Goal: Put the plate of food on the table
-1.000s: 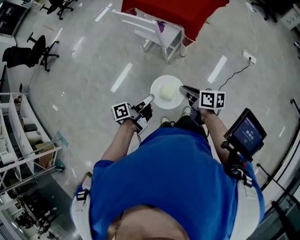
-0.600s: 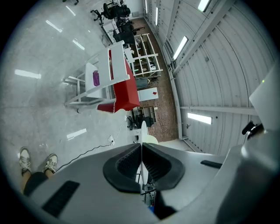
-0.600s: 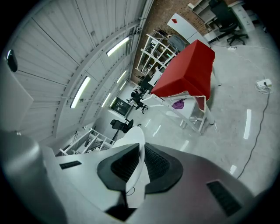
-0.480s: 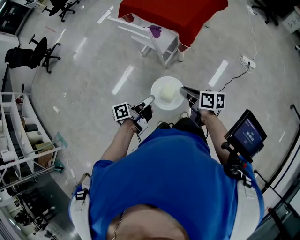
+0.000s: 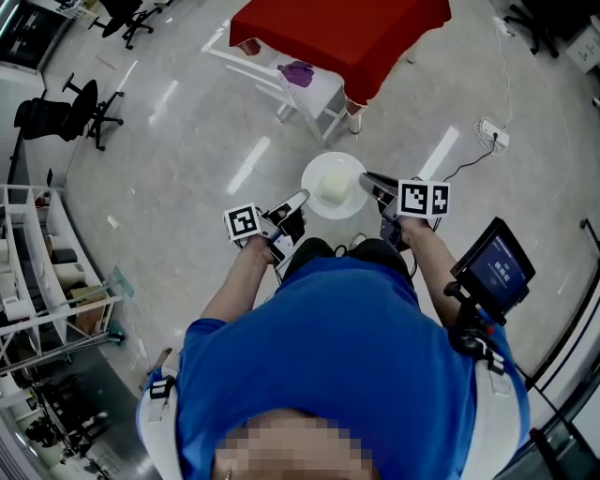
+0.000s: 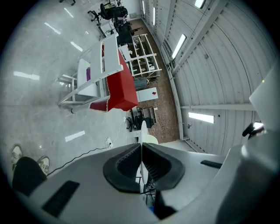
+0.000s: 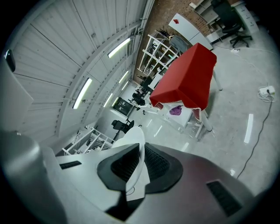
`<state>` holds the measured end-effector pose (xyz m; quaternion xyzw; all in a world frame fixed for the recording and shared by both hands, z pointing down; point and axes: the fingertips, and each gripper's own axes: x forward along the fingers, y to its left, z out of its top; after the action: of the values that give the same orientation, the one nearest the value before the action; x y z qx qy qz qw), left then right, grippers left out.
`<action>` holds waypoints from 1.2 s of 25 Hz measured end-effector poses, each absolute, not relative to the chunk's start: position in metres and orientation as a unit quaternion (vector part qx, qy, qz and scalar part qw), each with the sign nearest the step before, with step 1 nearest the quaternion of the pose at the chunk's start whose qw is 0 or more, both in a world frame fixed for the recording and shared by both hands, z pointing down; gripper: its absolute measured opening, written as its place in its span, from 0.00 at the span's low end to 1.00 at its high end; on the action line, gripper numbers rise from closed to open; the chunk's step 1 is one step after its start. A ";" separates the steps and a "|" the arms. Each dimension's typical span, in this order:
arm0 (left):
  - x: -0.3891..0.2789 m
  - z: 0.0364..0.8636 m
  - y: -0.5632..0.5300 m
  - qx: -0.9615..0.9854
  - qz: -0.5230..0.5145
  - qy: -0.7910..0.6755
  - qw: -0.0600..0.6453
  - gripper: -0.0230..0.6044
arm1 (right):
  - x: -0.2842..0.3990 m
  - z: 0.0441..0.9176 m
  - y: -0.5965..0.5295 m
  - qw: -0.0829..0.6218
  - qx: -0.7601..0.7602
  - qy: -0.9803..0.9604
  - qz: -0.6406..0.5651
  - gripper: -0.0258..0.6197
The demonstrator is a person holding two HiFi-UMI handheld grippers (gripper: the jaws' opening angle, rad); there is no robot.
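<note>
At the far left a white shelf rack (image 5: 37,272) stands on the floor (image 5: 187,159), with a black office chair (image 5: 66,108) beyond it. The left gripper (image 5: 300,198) has its jaws nearly together. Its pads are clamped on the left rim of the white plate (image 5: 323,167), which shows edge-on between them in the left gripper view. The plate is held in the air over the floor, with a pale block of food (image 5: 333,186) at its middle. The right gripper (image 5: 368,179) pinches the plate's right rim, jaws narrow. The red-covered table (image 5: 347,28) stands ahead, well apart from the plate. A white chair (image 5: 314,89) bearing a purple thing (image 5: 298,70) stands at its near edge. A dark screen (image 5: 492,267) sits far right.
</note>
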<state>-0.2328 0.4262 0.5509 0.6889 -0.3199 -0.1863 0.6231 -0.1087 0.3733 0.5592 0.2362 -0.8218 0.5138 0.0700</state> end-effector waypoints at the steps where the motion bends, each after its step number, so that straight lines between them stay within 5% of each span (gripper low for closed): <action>1: -0.233 0.551 0.427 0.688 -0.186 -0.320 0.624 0.06 | -0.109 0.559 0.374 0.070 0.237 -0.821 0.514 0.07; 9: -0.188 0.545 0.381 0.694 -0.173 -0.317 0.623 0.06 | -0.062 0.556 0.333 0.054 0.247 -0.817 0.519 0.07; 30: -0.191 0.554 0.209 0.712 -0.138 -0.253 0.640 0.06 | -0.060 0.566 0.181 0.024 0.325 -0.788 0.522 0.07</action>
<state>-0.1914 0.2089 0.5539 0.7119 -0.2533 -0.1376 0.6405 -0.0597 0.1808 0.5656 0.3251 -0.7884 0.5217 0.0242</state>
